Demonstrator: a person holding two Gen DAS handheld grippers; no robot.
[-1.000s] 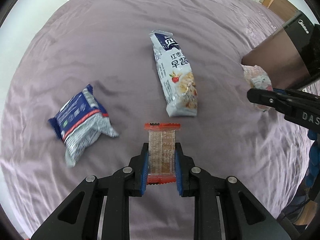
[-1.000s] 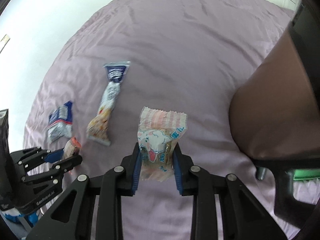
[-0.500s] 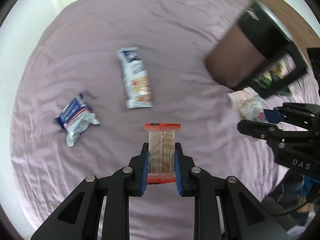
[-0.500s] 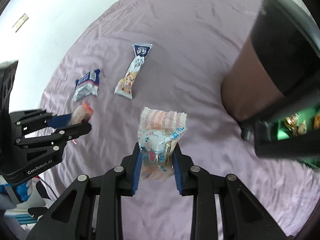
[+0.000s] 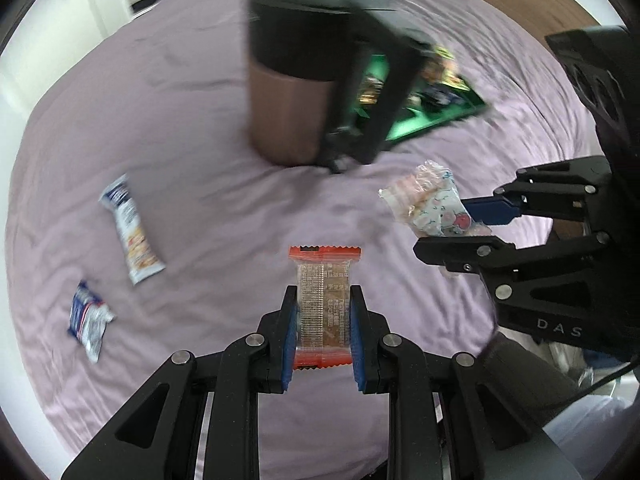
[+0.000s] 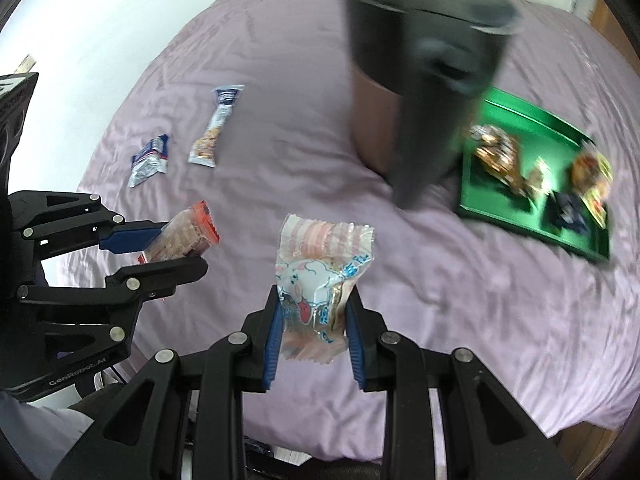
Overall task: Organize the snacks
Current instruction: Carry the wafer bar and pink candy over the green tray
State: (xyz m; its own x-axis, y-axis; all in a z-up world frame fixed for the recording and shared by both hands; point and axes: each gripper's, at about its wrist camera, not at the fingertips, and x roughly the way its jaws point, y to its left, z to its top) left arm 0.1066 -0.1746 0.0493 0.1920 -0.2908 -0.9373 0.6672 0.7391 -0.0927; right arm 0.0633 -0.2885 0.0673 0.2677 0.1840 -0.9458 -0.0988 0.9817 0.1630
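between the left gripper's [image 5: 323,334] matt black plastic fingers sits a glossy clear-film wafer pack [image 5: 324,306] with red crimped ends. the right gripper [image 6: 313,334] pinches a shiny, crinkled pink candy bag [image 6: 318,276]. ahead of both lies wrinkled matt lilac bedsheet cloth [image 5: 192,128], and to its right a smooth, glossy green tray [image 6: 516,120].

A: What's unclear here?
B: The dark bin [image 5: 304,76] is motion-blurred in both views, and its handle hides part of the green tray [image 6: 516,120].
A: And the tray's snacks [image 6: 500,156]?
B: Smeared, labels unreadable. The long white packet [image 5: 132,236] on the bed has illegible print too.
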